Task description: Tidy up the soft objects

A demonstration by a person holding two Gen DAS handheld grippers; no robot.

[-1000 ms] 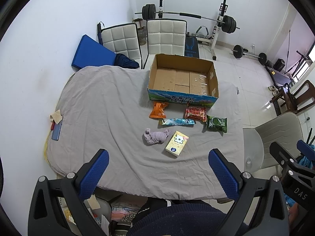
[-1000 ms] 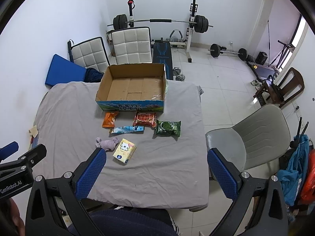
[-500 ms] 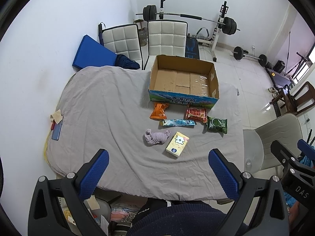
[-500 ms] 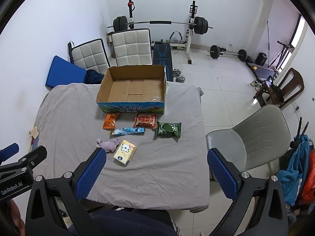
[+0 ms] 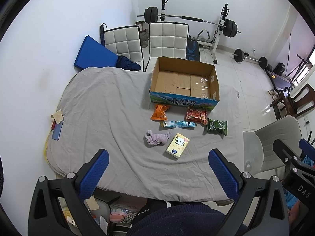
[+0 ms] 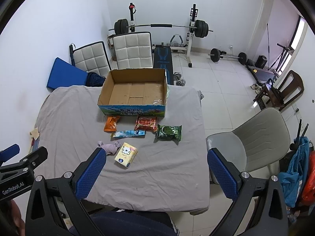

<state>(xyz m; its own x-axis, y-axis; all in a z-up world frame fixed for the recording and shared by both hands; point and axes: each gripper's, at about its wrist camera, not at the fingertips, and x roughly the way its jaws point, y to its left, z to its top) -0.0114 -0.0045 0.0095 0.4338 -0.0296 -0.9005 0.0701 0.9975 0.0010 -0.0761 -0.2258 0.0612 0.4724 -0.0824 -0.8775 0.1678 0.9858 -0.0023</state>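
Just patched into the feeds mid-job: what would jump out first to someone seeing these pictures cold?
The open cardboard box at the far side of the grey-covered table, with nothing in it. Just in front of it lies a loose cluster: orange, red and green packets, a blue packet, a lilac cloth and a yellow tissue pack. Both tongs, left and right, hang open at the near edge, holding nothing.
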